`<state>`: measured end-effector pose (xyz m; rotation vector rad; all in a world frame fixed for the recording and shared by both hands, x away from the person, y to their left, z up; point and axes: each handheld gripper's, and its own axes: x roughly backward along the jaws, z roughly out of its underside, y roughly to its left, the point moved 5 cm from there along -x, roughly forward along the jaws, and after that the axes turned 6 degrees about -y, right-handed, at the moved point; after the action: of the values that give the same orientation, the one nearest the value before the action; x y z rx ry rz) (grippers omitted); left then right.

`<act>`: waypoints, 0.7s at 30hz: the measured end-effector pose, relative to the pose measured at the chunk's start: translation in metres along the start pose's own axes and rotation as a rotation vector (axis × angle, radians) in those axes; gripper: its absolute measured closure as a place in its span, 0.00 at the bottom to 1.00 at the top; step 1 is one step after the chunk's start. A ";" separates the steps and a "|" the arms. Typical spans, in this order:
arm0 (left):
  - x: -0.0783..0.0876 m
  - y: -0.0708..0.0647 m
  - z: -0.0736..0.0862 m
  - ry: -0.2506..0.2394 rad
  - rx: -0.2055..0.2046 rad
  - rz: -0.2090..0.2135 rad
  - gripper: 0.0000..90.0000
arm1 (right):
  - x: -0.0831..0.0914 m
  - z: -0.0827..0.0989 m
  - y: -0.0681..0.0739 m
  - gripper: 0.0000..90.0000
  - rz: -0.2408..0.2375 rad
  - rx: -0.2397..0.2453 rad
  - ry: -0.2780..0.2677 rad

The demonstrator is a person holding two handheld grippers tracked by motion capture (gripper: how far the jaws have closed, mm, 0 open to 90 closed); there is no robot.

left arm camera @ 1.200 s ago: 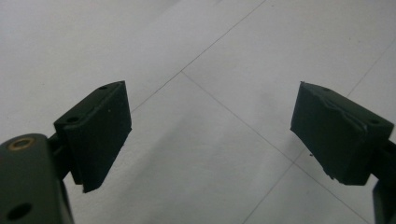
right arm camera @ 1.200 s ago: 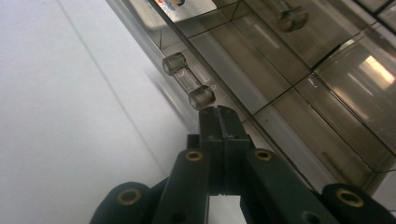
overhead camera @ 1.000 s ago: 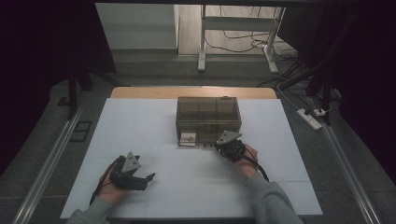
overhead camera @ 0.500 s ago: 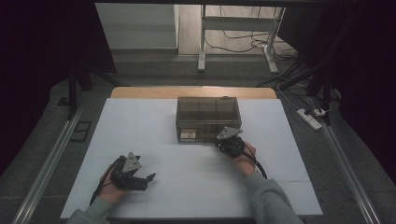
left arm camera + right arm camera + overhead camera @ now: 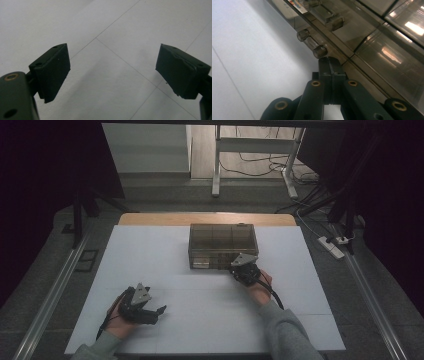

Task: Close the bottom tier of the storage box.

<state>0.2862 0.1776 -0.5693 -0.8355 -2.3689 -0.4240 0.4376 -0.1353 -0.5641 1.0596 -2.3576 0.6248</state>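
A smoky see-through plastic box (image 5: 222, 240) with several compartments stands closed on the white table (image 5: 150, 250). My right gripper (image 5: 235, 269) is at the box's front right corner, and its jaws are shut with nothing between them. In the right gripper view the closed tips (image 5: 331, 61) sit just under a clear cylindrical latch (image 5: 312, 45) on the box's front edge (image 5: 352, 57). Whether they touch it I cannot tell. My left gripper (image 5: 156, 314) rests low at the table's near left, far from the box. Its jaws (image 5: 112, 65) stand wide open over bare table.
A second clear latch (image 5: 329, 17) and a label (image 5: 294, 5) sit farther along the box front. A wooden strip (image 5: 205, 218) borders the table's far edge. Beyond it are a metal stand (image 5: 217, 165), cables and a power strip (image 5: 332, 246) on the floor.
My right gripper has edged slightly closer to the box's front. The left gripper has stayed where it was, still open.
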 end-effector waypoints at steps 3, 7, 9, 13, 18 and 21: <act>0.000 0.000 0.000 -0.002 0.003 0.000 0.14 | -0.001 0.000 -0.001 0.99 0.002 -0.001 -0.002; 0.000 0.000 0.000 -0.001 0.001 0.000 0.14 | -0.002 0.000 -0.002 0.99 -0.001 -0.002 -0.001; 0.000 0.000 0.000 -0.001 0.002 0.000 0.14 | -0.003 0.000 -0.002 0.99 0.001 -0.003 0.000; 0.001 0.000 0.000 -0.001 0.003 -0.001 0.14 | -0.002 0.000 -0.002 0.99 0.011 -0.001 0.006; 0.001 0.001 0.000 -0.005 0.005 -0.001 0.14 | 0.005 0.001 -0.001 0.99 0.009 -0.005 0.013; 0.002 0.001 0.001 -0.003 0.005 -0.002 0.14 | 0.014 0.003 0.000 0.99 0.001 -0.003 0.016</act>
<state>0.2853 0.1793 -0.5686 -0.8327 -2.3727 -0.4178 0.4285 -0.1445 -0.5582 1.0487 -2.3449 0.6274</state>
